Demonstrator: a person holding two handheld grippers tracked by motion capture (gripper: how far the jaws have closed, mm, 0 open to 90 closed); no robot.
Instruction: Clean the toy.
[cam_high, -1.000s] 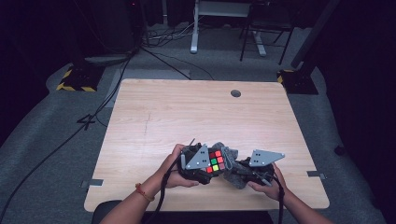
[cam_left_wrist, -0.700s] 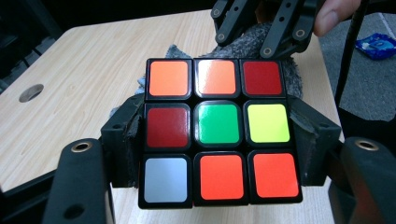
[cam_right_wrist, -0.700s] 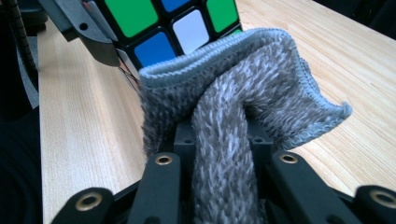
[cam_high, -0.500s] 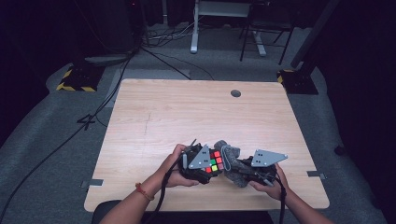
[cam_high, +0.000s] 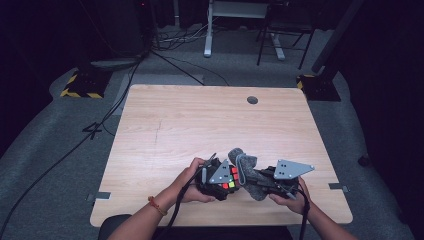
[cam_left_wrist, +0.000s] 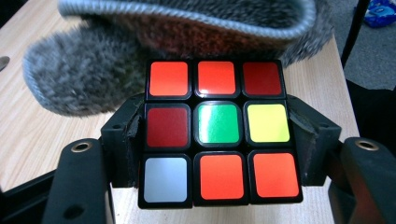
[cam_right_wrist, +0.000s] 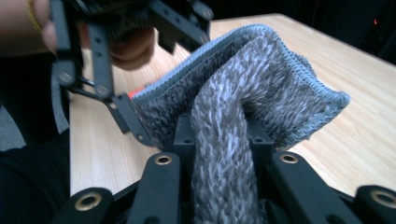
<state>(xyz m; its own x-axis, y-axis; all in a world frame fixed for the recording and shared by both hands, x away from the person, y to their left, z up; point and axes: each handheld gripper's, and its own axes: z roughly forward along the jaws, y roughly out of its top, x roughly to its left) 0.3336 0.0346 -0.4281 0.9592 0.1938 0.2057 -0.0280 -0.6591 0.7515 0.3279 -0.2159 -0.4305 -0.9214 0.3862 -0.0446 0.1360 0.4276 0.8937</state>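
A scrambled Rubik's cube (cam_left_wrist: 217, 130) with a green centre tile sits clamped between the black jaws of my left gripper (cam_left_wrist: 218, 137), which is shut on its sides. In the high view the cube (cam_high: 229, 178) and left gripper (cam_high: 220, 181) are near the table's front edge. A grey knitted sock (cam_right_wrist: 243, 93) is pinched in my right gripper (cam_right_wrist: 219, 140), shut on a fold of it. The sock's open cuff (cam_left_wrist: 187, 18) hangs just beyond the cube. From above, the sock (cam_high: 244, 164) bridges both grippers, and the right gripper (cam_high: 261, 183) is beside the left one.
The wooden table (cam_high: 200, 125) has a round cable hole (cam_high: 252, 100) near its far edge. Beyond it stand a white desk leg (cam_high: 208, 30) and a chair base (cam_high: 280, 40); cables (cam_high: 115, 100) run across the grey floor at left.
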